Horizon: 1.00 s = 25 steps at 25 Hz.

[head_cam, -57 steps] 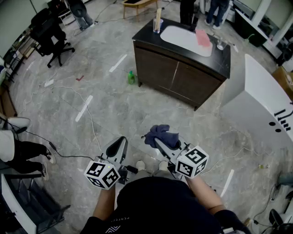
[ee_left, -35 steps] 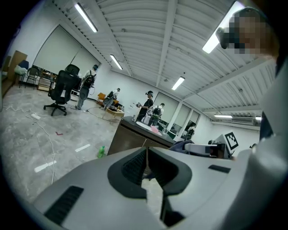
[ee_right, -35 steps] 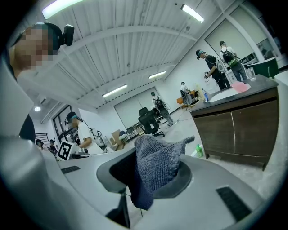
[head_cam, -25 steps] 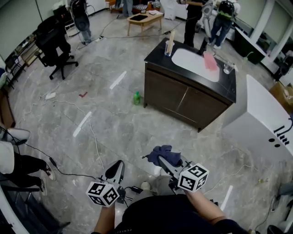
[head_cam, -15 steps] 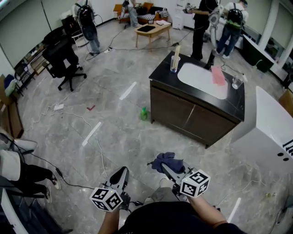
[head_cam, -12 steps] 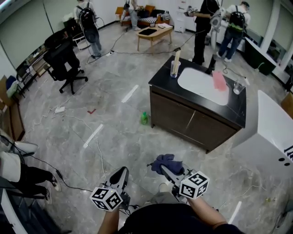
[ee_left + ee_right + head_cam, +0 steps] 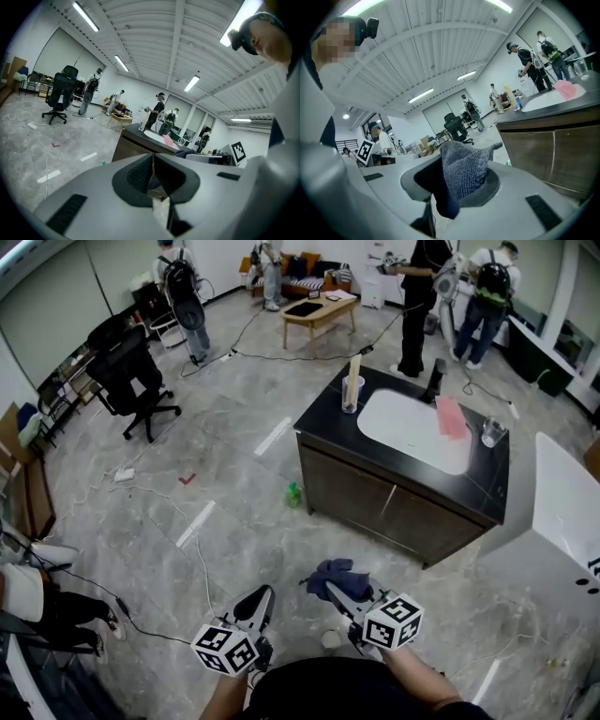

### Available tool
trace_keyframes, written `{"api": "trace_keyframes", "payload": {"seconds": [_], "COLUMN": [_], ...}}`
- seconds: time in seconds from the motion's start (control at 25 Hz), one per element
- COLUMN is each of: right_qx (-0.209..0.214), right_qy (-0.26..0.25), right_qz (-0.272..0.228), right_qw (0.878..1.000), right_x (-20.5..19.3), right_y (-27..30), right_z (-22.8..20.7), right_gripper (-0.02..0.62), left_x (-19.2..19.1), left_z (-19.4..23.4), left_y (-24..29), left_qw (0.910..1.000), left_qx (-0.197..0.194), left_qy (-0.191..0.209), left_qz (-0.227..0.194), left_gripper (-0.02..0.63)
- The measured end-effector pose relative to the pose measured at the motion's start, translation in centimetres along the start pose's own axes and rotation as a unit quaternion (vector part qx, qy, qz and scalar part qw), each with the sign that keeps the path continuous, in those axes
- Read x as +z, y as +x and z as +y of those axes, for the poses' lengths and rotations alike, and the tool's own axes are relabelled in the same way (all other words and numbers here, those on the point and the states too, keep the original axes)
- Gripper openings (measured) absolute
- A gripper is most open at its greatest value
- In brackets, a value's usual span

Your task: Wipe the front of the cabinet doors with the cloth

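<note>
A grey marbled floor [image 7: 216,474] is spreading across a wide workroom, with people [image 7: 417,296] standing along the 12 o'clock edge of the head view. A dark vanity cabinet [image 7: 326,416] with a white basin [image 7: 412,432] is standing at 1 o'clock from the grippers, its 2 brown cabinet doors [image 7: 384,512] facing them and well apart from both. The right gripper [image 7: 336,592] is holding a dark blue cloth [image 7: 337,573], its jaws pinching the bunched fabric. The left gripper [image 7: 262,596] is riding at its 9 o'clock, jaws pressed together with nothing between them. A green bottle [image 7: 293,494] is sitting near the cabinet's 8 o'clock corner.
</note>
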State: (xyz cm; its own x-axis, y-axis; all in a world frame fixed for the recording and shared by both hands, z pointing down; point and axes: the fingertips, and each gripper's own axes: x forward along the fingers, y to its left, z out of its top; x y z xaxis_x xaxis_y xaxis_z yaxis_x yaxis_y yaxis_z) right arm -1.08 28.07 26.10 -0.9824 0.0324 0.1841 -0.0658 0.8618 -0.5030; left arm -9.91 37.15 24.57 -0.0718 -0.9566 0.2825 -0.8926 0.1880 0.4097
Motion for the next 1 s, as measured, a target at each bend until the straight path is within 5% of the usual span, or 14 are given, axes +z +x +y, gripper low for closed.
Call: {"api": "trace_keyframes", "payload": {"seconds": [0.48,1.0], "right_qx": [-0.053,-0.138], "right_qy": [0.019,0.026], "right_qz": [-0.025,-0.044], "right_qw": [0.998,0.989], "right_x": [0.9,4.6], "right_y": [-0.2,9.8], "right_z": [-4.3,-9.0], "right_gripper": [0.109,0.109], "left_x": [2.8,8.9], "left_z": [0.3,10.2], "left_y": [5.9,12.8], "left_qw": [0.9981,0.9916], "left_qx": [-0.042,-0.104], "left_qy": [0.043,0.058], "left_qz": [0.013,0.050], "left_gripper": [0.020,0.020]}}
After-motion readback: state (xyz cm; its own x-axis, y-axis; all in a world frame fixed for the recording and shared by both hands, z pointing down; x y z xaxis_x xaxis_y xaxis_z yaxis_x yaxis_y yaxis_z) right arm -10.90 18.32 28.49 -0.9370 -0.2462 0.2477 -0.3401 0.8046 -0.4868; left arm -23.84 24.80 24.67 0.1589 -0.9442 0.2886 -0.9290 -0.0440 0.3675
